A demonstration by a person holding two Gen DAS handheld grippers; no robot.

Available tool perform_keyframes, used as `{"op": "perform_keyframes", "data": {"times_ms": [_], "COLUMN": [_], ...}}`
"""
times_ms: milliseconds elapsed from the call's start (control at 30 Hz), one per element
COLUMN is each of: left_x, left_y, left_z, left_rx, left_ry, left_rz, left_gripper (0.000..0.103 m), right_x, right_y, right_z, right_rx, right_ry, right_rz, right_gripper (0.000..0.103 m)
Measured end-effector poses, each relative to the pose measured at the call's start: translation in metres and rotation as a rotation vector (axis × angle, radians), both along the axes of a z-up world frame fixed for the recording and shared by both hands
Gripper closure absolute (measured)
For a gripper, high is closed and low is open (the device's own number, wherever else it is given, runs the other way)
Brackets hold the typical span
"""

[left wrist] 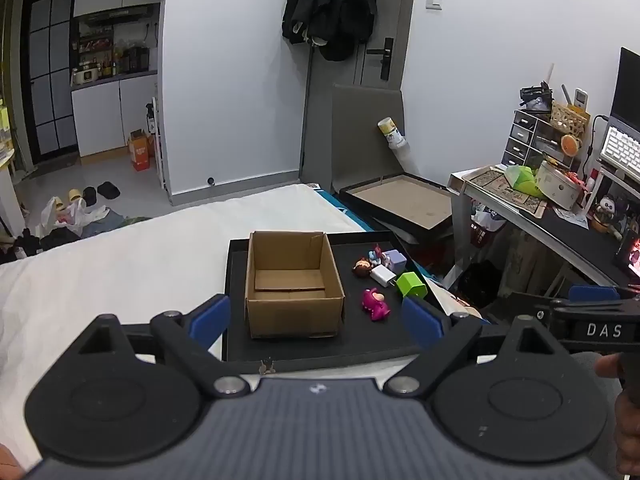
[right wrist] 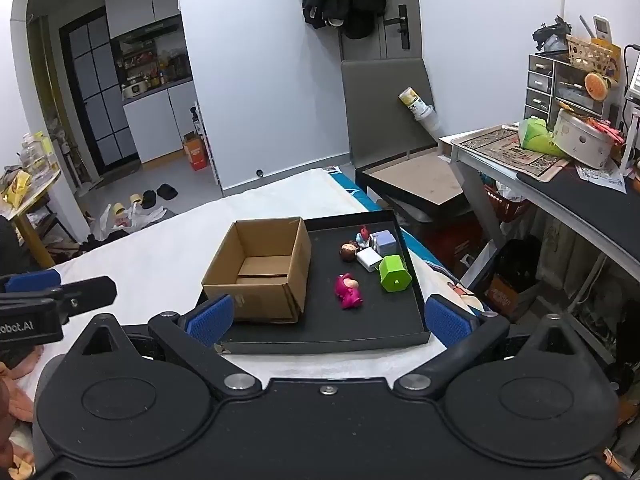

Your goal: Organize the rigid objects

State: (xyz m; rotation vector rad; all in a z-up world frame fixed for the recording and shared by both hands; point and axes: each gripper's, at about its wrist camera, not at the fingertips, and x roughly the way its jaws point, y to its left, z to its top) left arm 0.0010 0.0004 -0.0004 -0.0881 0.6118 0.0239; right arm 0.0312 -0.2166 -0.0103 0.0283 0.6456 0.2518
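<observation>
A black tray (left wrist: 320, 348) (right wrist: 360, 332) lies on the white bed. An open cardboard box (left wrist: 294, 284) (right wrist: 260, 270) stands empty on the tray's left part. To its right lie a pink figure (left wrist: 375, 303) (right wrist: 349, 291), a green block (left wrist: 411, 285) (right wrist: 394, 273), a white charger (left wrist: 383, 275) (right wrist: 369, 259), a lilac cube (left wrist: 394, 259) (right wrist: 384, 242) and a small brown-haired figure (left wrist: 362, 268) (right wrist: 349, 251). My left gripper (left wrist: 316, 318) hovers open before the tray's near edge. My right gripper (right wrist: 330, 316) is open too, nothing between its blue pads.
The white bed (left wrist: 120, 272) spreads left of the tray. A desk (right wrist: 560, 184) crowded with containers stands at the right, and a flat black box (left wrist: 404, 202) lies beyond the bed. Each gripper shows at the edge of the other's view.
</observation>
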Motion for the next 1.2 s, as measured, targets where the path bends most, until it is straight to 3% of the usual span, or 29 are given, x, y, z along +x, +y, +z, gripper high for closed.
{"op": "perform_keyframes", "data": {"times_ms": [300,1200], "left_x": [0.0,0.004], "left_y": [0.011,0.002], "left_z": [0.003,-0.013], "left_rx": [-0.04,-0.006], "left_ry": [0.008,0.018], "left_rz": [0.006,0.0], "left_gripper": [0.011,0.011], "right_x": [0.0,0.002], "right_y": [-0.001,-0.004], "right_z": [0.0,-0.006], "right_rx": [0.016,0.008], "right_ry": [0.009,0.009], "right_rz": [-0.003,-0.015], "right_gripper": [0.0,0.0]}}
